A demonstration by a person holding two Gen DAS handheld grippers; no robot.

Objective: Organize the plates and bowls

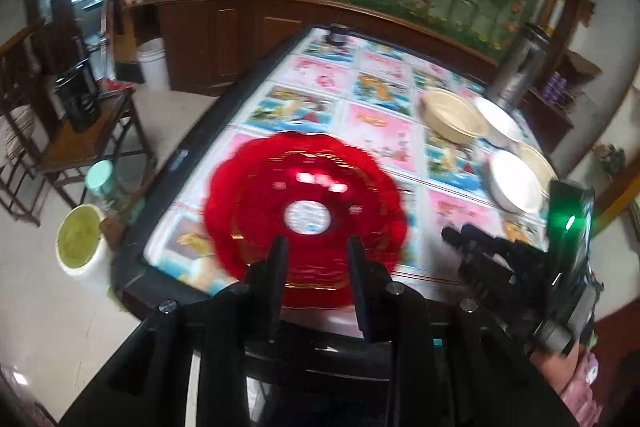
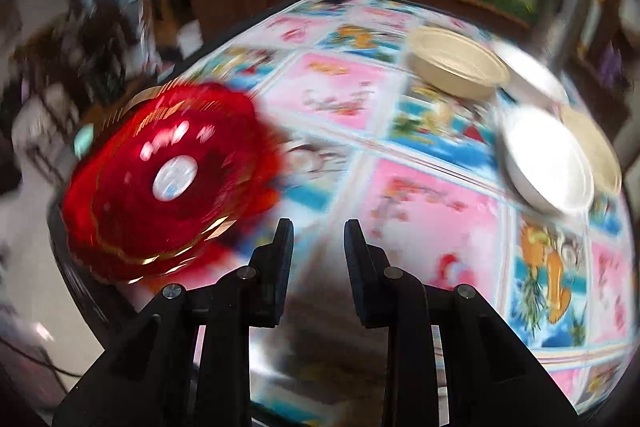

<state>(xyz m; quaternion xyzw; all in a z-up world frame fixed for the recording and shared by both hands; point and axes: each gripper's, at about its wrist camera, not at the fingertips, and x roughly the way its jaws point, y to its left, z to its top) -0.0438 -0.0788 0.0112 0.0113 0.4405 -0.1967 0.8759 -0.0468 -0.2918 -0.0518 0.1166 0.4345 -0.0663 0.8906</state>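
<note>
Left wrist view: the left gripper (image 1: 316,243) stands slightly open with nothing pinched, its fingers over the near rim of the stacked red plates (image 1: 306,211) at the near left corner of the desk (image 1: 384,143). Tan and white bowls (image 1: 454,117) sit along the right edge. The right gripper (image 1: 460,235) hovers beside the plates.

Right wrist view: the right gripper (image 2: 318,227) is slightly open and empty above the desk (image 2: 436,219), the red plates (image 2: 168,187) to its left, the bowls (image 2: 456,63) by the right edge.
</note>
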